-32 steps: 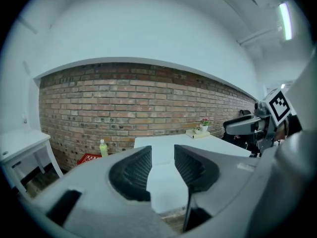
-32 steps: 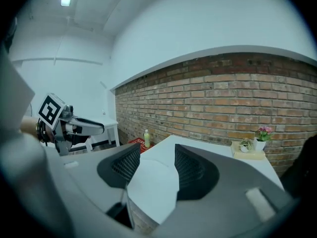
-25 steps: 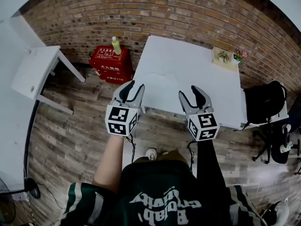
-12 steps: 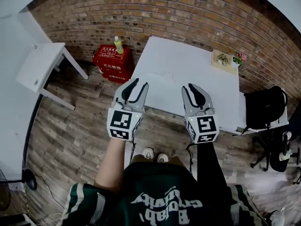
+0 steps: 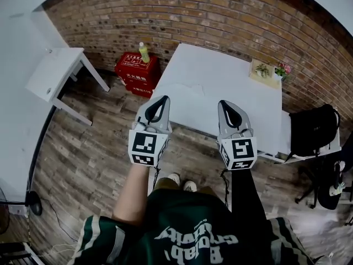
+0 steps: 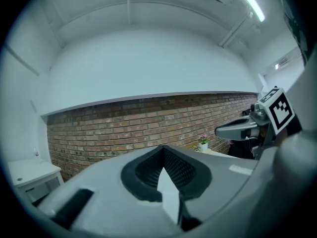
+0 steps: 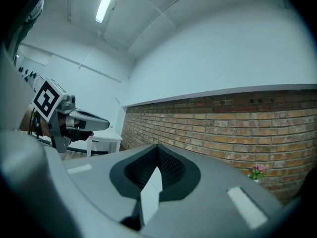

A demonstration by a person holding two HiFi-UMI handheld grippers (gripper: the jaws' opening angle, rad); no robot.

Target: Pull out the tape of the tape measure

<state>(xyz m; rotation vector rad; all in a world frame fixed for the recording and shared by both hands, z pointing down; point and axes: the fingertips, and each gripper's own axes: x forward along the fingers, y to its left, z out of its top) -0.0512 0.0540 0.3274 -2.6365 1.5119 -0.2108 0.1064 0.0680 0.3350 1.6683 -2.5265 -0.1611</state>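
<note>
- Head view, nearest: dark green printed shirt [image 5: 187,233] and two forearms stretched forward, with a marker-cubed claw in each hand.
- Left grey two-jaw gripper [image 5: 164,100]: jaws just been closing, spread wide a second ago and pressed tip to tip now. Nothing between them; in the left gripper view, only bare ribbed pads meeting against the wall beyond.
- Right grey two-jaw gripper [image 5: 225,104]: likewise just been closing, about half shut half a second back and fully together now. Nothing held, as confirmed in the right gripper view.
- Both held level and side by side, with a gap between, above the grey-brown plank floor [image 5: 88,159]. Tips in line with the near edge of the white rectangular table [image 5: 220,70].
- Tape measure: to be found in none of the three views. On the tabletop, only a small planter with pink flowers [image 5: 282,68] at the far right corner, plus a faint pale ripple towards the near side, too indistinct to name.
- Meaning for the task: a closing on air, so no hold gained on case or tape. No judging the tape's state with the thing out of sight. Equally fitting for a pause ahead of reaching for it and for one after letting it go.
- Farther off: red box [image 5: 135,73] topped by a yellow-green bottle [image 5: 144,52], a small white side table [image 5: 55,76] at left, and a red-brown brick wall [image 5: 193,15] behind.
</note>
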